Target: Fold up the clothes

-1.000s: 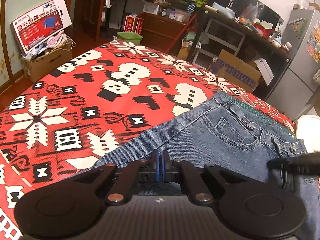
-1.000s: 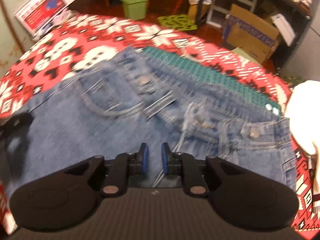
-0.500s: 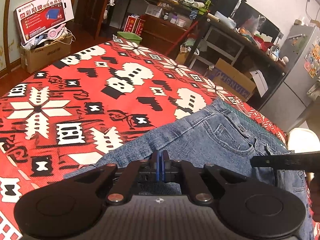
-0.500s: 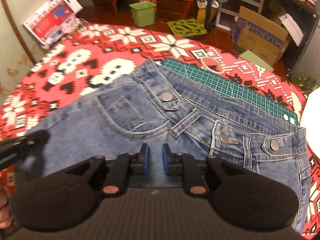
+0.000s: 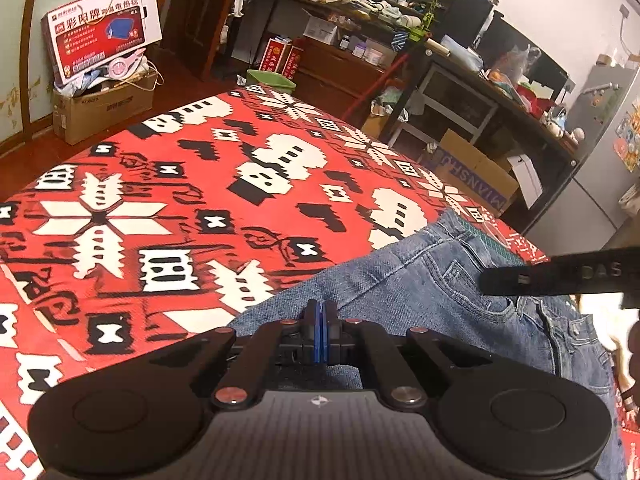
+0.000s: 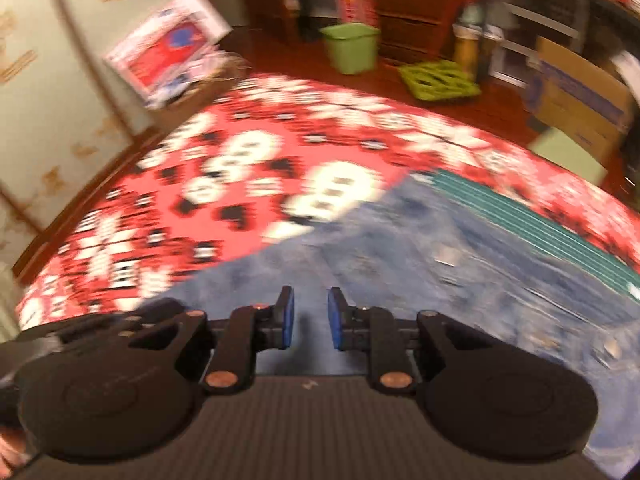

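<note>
Left-wrist view: we see the jeans (image 5: 440,280) lying flat on the red patterned cloth (image 5: 160,208) that covers the worktop, their waistband toward the far right edge, partly over a green cutting mat (image 5: 496,240). The denim runs beneath and just beyond our left gripper (image 5: 320,320), whose jaws are closed, blue pads pressed together; whether a fold of denim is pinched between them we cannot tell, as the tips hide the contact. The black body of the other tool enters from the right above the pocket area.

Right-wrist view (motion-blurred): our right gripper (image 6: 311,320) hovers over the jeans (image 6: 420,264), its jaws have just been opening and stand slightly apart, with nothing between the pads. Denim fills the field ahead and to the right of the fingers; the cutting mat (image 6: 532,224) borders it.
</note>
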`<state>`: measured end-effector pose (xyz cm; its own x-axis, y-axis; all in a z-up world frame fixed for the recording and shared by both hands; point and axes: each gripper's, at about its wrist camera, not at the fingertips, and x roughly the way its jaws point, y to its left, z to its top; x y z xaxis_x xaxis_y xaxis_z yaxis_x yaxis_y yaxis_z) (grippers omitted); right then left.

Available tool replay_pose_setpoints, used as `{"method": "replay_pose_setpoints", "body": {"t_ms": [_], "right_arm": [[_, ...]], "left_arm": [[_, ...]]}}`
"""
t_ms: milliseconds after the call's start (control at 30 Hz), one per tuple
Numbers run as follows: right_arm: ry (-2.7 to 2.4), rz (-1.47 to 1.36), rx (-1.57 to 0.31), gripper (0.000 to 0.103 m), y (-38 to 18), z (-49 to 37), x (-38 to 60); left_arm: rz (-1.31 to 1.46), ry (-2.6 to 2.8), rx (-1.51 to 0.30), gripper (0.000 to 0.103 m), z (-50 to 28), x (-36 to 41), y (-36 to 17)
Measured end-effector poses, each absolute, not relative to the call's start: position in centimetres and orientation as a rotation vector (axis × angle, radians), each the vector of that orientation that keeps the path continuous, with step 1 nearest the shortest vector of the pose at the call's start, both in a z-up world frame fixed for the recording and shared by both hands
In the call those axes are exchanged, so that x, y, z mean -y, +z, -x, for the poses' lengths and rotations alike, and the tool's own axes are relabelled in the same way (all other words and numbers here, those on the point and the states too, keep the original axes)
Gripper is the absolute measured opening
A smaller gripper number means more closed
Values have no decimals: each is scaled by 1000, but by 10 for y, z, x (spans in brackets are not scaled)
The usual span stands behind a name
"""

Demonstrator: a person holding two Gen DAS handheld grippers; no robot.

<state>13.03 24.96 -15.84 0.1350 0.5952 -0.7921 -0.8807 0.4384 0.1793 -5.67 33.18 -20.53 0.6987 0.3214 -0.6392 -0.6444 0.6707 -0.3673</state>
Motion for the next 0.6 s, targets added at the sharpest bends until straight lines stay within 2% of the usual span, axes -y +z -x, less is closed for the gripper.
{"method": "replay_pose_setpoints", "body": {"t_ms": [233,500,600], "right_arm": [[1259,489,-953,20,-179,-85,-299],[1310,515,-945,21,-184,-64,-314],[1307,540,-916,16,-187,-61,-317]], "left_arm": [[653,628,-560,3,71,-340,-206],[659,668,-566,3,88,-347,-205],[643,680,-572,3,88,-345,-204]]}}
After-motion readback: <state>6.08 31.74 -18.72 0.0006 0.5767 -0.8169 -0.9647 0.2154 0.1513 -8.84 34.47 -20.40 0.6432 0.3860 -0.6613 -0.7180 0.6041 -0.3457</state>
